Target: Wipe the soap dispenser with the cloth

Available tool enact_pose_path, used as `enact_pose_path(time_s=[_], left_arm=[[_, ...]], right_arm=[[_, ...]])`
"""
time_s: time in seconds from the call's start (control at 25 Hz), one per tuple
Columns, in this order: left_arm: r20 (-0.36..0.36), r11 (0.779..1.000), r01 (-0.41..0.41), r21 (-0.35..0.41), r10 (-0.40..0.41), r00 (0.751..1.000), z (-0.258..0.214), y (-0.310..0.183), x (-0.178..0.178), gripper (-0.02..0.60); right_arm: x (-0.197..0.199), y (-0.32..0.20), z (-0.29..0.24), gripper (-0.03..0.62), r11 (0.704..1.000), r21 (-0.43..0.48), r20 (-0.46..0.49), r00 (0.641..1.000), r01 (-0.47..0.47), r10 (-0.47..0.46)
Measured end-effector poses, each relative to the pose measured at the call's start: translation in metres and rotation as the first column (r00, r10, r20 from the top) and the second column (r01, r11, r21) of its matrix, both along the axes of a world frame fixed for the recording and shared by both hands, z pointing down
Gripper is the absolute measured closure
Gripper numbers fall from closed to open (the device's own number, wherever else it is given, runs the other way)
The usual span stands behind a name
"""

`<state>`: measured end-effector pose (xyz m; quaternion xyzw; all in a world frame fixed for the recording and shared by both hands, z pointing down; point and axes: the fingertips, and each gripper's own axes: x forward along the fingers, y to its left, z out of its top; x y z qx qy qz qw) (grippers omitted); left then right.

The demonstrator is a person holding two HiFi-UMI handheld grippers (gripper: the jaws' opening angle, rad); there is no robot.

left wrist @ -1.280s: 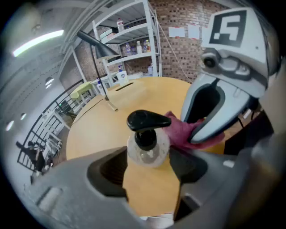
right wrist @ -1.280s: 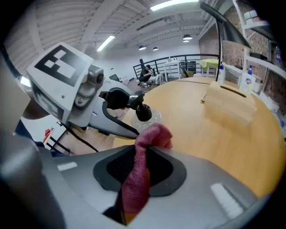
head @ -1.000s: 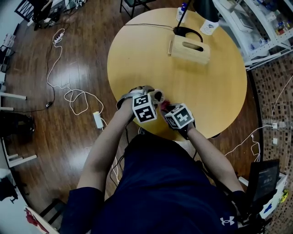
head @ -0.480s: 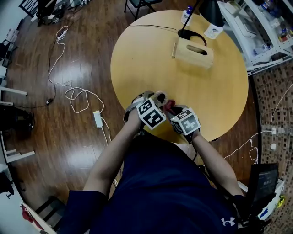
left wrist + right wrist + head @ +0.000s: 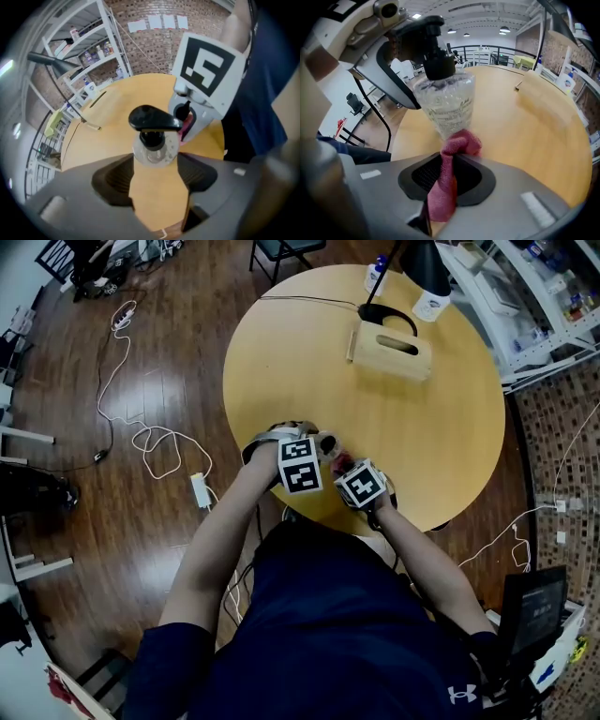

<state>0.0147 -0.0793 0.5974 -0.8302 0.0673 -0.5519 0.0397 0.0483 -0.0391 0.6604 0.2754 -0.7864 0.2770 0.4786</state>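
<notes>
Wiping in progress: left gripper (image 5: 156, 159) fingers (image 5: 112, 180), just closed inward, clamp soap dispenser (image 5: 445, 105); right gripper (image 5: 449, 164) fingers (image 5: 476, 180) pinch cloth (image 5: 461, 143) against it. Next, likely: sweep cloth round its body.

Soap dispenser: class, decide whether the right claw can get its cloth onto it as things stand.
Probably yes: the right claw, shut on the red cloth, seems to hold it against the soap dispenser, nothing between.

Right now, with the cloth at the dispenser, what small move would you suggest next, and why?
Probably slide the right gripper upward, dragging its pinched red cloth along the soap dispenser; the bunched end seems to touch only its clear lower part.
</notes>
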Motion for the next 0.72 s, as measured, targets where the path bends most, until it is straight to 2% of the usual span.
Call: enact_pose_path(time_s=[0.04,0.08,0.16,0.2,0.24,0.28,0.36,0.48,0.6,0.72], left_arm=[[-0.027,0.997,0.073,-0.021,-0.073,0.997,0.0,0.0,-0.001,0.289],[-0.064,0.984,0.171,-0.048,-0.173,0.983,-0.002,0.0,-0.002,0.273],[-0.149,0.927,0.362,-0.098,-0.374,0.916,-0.006,0.0,-0.005,0.264],[-0.19,0.899,0.423,-0.112,-0.437,0.879,-0.009,0.0,-0.004,0.259],[-0.223,0.882,0.456,-0.115,-0.47,0.854,-0.013,0.0,-0.001,0.259],[-0.245,0.878,0.467,-0.107,-0.479,0.843,-0.015,0.0,0.004,0.259],[-0.246,0.889,0.453,-0.062,-0.453,0.857,-0.013,-0.002,0.011,0.249],[-0.206,0.93,0.366,0.015,-0.356,0.912,-0.005,-0.01,0.013,0.258],[-0.171,0.978,0.205,0.031,-0.197,0.965,-0.004,-0.013,0.014,0.262],[-0.144,0.999,0.042,0.022,-0.039,0.989,-0.004,-0.011,0.015,0.262]], right_arm=[[0.0,0.002,0.001,0.507,1.0,-0.009,0.003,1.0,-0.002,0.002],[0.0,0.003,-0.002,0.507,1.0,-0.004,0.007,1.0,-0.002,0.002],[0.001,0.002,-0.02,0.507,0.999,0.034,0.026,1.0,0.0,-0.001],[0.0,0.001,-0.032,0.507,0.998,0.059,0.042,0.999,0.001,-0.003],[0.0,0.0,-0.045,0.507,0.996,0.085,0.057,0.998,0.002,-0.007],[0.0,-0.001,-0.057,0.507,0.994,0.112,0.069,0.998,0.004,-0.011],[0.002,-0.003,-0.072,0.507,0.989,0.15,0.076,0.997,0.014,-0.025],[-0.001,-0.006,-0.065,0.507,0.988,0.148,0.058,0.997,0.043,-0.052],[0.0,-0.01,-0.033,0.508,0.996,0.087,0.037,0.999,0.026,-0.03],[-0.001,-0.008,-0.001,0.507,1.0,0.01,0.037,0.999,-0.015,0.015]])
